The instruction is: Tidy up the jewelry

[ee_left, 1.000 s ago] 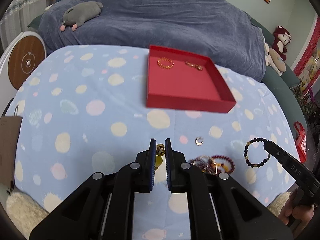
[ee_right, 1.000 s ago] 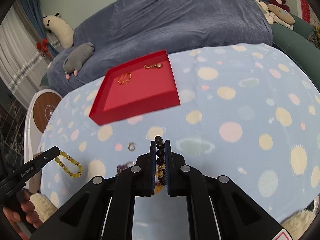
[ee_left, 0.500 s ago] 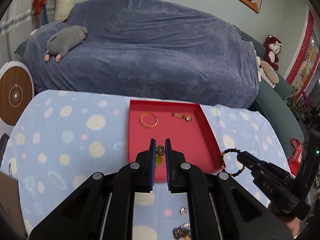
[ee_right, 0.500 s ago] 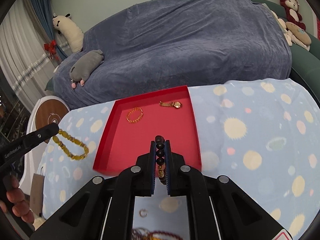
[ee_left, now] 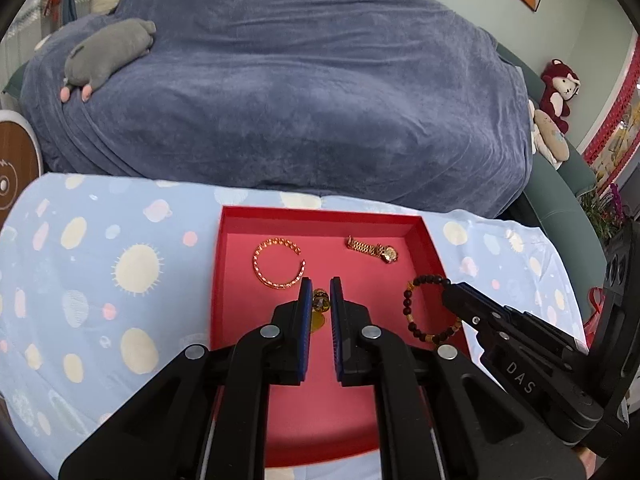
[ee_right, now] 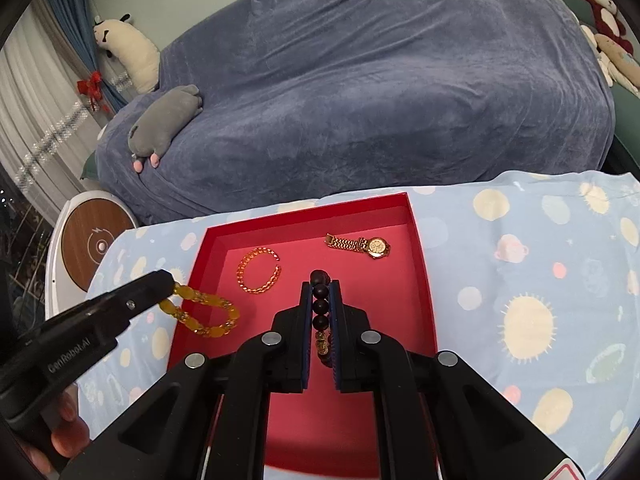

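Observation:
A red tray (ee_left: 320, 215) lies on the spotted blue tablecloth with a gold chain bracelet (ee_left: 278, 263) and a gold watch (ee_left: 374, 249) inside it. My left gripper (ee_left: 320, 286) hovers over the tray's middle, shut on an amber bead bracelet (ee_left: 320, 301). That amber bracelet (ee_right: 204, 313) dangles over the tray's left wall in the right wrist view. My right gripper (ee_right: 320, 290) is shut on a dark bead bracelet (ee_right: 320, 305), which hangs above the tray's right side (ee_left: 426, 309).
Behind the table is a sofa under a blue blanket (ee_left: 300, 92) with a grey plush toy (ee_left: 106, 52) on it. A round white and wood device (ee_right: 94, 246) stands at the left. Red and cream plush toys (ee_left: 558, 92) sit at the right.
Both grippers have travelled forward from the near part of the table to above the red tray, each carrying its bracelet. The loose jewelry on the cloth has dropped out of view.

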Demonstrator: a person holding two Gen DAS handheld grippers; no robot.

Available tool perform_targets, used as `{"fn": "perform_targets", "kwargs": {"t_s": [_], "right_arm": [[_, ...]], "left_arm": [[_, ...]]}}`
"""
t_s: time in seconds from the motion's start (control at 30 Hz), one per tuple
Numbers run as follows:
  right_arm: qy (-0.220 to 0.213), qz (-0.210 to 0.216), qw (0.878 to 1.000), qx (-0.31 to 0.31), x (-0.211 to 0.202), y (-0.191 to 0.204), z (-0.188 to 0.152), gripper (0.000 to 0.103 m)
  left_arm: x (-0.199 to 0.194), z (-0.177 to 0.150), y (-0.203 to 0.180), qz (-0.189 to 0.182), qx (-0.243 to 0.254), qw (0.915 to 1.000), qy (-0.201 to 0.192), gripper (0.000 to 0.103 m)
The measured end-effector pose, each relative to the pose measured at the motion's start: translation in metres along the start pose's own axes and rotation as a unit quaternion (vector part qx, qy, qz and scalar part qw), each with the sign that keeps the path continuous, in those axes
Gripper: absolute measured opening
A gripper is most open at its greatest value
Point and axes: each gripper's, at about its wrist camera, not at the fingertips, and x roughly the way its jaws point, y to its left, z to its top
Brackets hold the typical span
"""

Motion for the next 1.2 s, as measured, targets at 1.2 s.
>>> {"fn": "perform_targets", "kwargs": {"t_s": [1.2], "right_arm": [[-0.010,-0.054,0.998,0.016,-0.071,-0.029,-0.090,0.037]], "left_arm": [[-0.054,-0.095,0.036,0.038,-0.024,0.9989,-0.018,0.048]]}}
